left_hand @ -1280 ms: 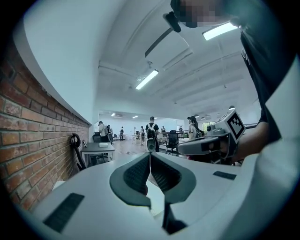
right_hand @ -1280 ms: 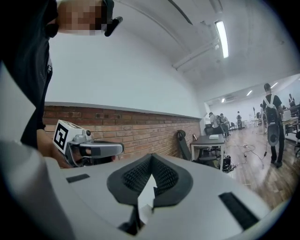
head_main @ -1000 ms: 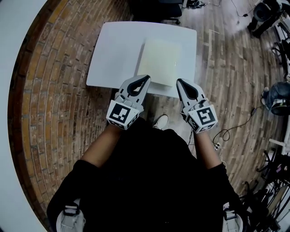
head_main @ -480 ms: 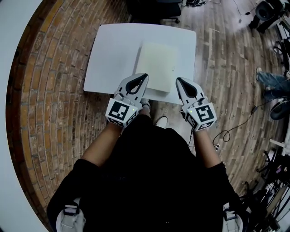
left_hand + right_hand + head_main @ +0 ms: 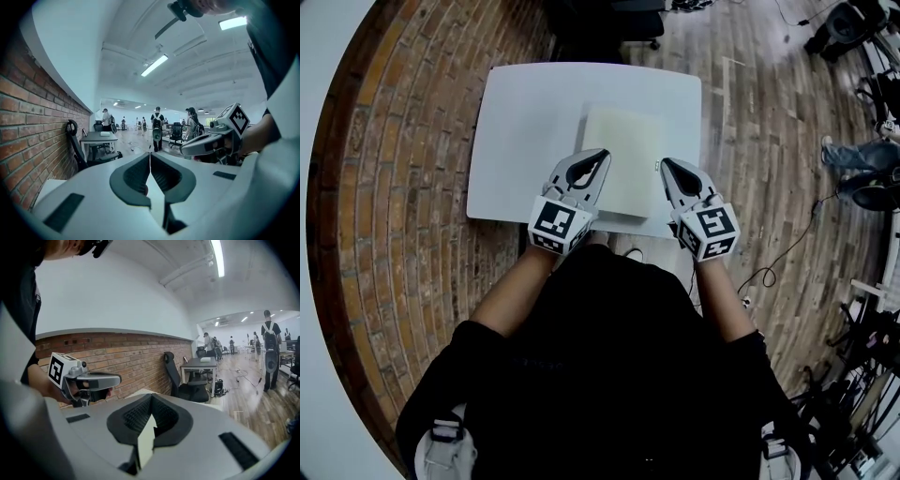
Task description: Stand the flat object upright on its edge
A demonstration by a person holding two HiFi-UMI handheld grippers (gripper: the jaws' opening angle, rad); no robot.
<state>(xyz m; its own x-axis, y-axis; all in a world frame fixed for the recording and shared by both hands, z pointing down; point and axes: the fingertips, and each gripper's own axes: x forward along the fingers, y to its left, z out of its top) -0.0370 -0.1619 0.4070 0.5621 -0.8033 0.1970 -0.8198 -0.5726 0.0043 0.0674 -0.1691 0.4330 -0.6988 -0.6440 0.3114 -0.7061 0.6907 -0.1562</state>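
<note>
A pale cream flat object (image 5: 628, 141) lies flat on the white table (image 5: 525, 131), right of its middle. My left gripper (image 5: 603, 153) is shut and empty, its tips over the object's near left edge. On the other side, my right gripper (image 5: 664, 163) is shut too, tips just off the near right edge. In the left gripper view the jaws (image 5: 150, 153) meet with nothing between them, and the right gripper (image 5: 183, 151) shows alongside. The right gripper view has closed jaws (image 5: 151, 398) and the left gripper (image 5: 118, 378) at the left.
A black office chair (image 5: 609, 28) stands beyond the table's far edge. Brick floor lies to the left, wood floor with cables (image 5: 787, 248) to the right. A person's legs (image 5: 848, 155) show at far right. Desks, chairs and several standing people fill the room behind.
Both grippers have moved forward over the table's near edge and lower, up to the flat object's two sides. Both stayed shut. The flat object has not moved.
</note>
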